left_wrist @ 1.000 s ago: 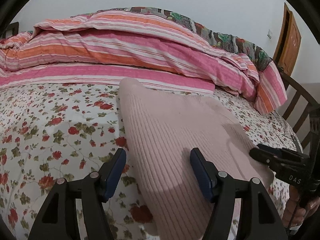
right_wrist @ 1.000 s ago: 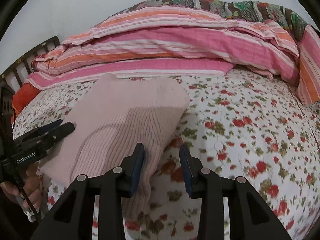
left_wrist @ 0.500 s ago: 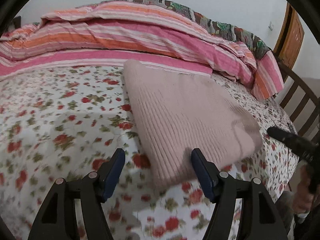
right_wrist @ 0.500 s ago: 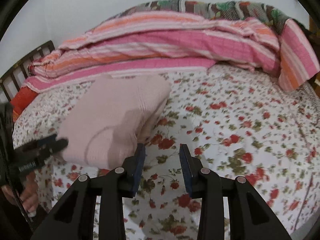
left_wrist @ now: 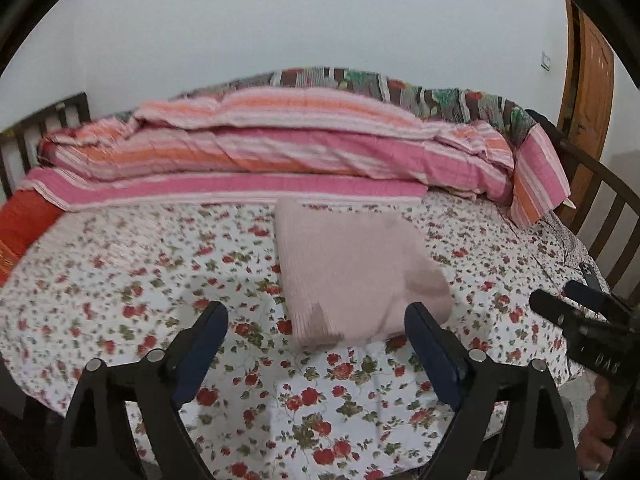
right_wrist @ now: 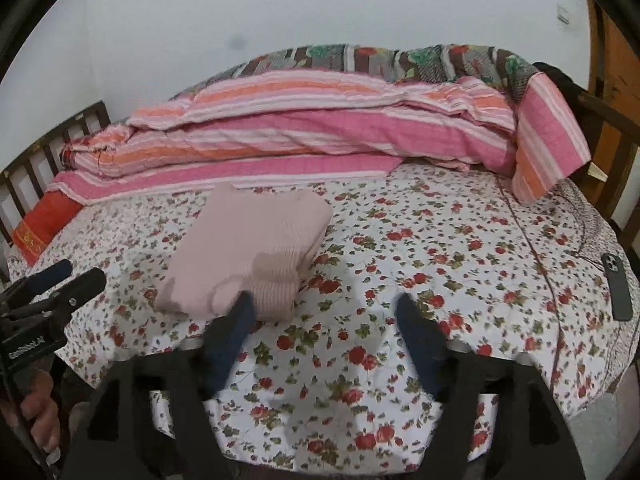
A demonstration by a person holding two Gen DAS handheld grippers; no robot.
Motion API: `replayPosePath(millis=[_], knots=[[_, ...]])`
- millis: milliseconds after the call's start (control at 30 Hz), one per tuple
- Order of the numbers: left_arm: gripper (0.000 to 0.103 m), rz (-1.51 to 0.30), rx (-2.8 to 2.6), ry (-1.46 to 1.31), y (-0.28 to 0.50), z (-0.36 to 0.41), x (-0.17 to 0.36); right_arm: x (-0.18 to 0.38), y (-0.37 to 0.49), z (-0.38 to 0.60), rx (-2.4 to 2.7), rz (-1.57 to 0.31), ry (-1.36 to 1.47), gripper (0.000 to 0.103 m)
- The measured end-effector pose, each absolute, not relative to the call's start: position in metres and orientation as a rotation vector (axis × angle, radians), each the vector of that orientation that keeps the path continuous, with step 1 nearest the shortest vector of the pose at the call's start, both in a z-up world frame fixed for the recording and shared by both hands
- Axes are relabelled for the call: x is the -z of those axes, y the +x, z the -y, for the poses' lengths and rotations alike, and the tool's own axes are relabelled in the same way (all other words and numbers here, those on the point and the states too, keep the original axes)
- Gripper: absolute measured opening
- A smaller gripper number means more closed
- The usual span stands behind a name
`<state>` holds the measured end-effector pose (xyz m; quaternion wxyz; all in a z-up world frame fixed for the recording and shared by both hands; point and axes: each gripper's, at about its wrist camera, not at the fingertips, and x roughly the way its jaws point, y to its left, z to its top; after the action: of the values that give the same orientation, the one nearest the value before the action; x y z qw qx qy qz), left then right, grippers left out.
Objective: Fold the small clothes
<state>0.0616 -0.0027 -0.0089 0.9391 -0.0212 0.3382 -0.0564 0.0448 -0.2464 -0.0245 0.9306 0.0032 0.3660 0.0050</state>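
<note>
A pale pink ribbed knit garment [left_wrist: 352,272] lies folded into a compact rectangle on the floral bedsheet [left_wrist: 140,280]; it also shows in the right wrist view [right_wrist: 248,252]. My left gripper [left_wrist: 316,316] is open and empty, held back above the garment's near edge. My right gripper [right_wrist: 324,304] is open and empty, above the sheet just right of the garment. Each gripper shows at the edge of the other's view, the right one [left_wrist: 560,304] and the left one [right_wrist: 76,276].
A rolled pink and orange striped quilt [left_wrist: 280,148] and a patterned blanket [right_wrist: 400,60] lie along the back. A dark phone [right_wrist: 618,284] lies at the bed's right edge. Wooden bed rails [left_wrist: 608,208] stand right and left. A red item [right_wrist: 44,220] sits far left.
Both grippers pulled back and up from the garment, which now lies released and folded on the sheet. The right gripper's jaws opened wider.
</note>
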Motion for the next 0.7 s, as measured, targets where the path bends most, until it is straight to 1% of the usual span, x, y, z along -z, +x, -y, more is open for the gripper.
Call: replayPosePath(millis=[33, 133, 700], knots=[[0.093, -0.684, 0.114, -0.044, 0.058, 0.004, 0.004, 0.022, 0.04, 0.246, -0.009, -0.739, -0.001, 0.092], [0.094, -0.663, 0.113, -0.033, 0.043, 0.011, -0.005, 0.014, 0.022, 0.241, -0.01, -0.714, -0.049, 0.099], [0.094, -0.643, 0.082, -0.012, 0.02, 0.021, -0.017, -0.002, -0.005, 0.248, -0.003, -0.684, -0.026, 0.099]])
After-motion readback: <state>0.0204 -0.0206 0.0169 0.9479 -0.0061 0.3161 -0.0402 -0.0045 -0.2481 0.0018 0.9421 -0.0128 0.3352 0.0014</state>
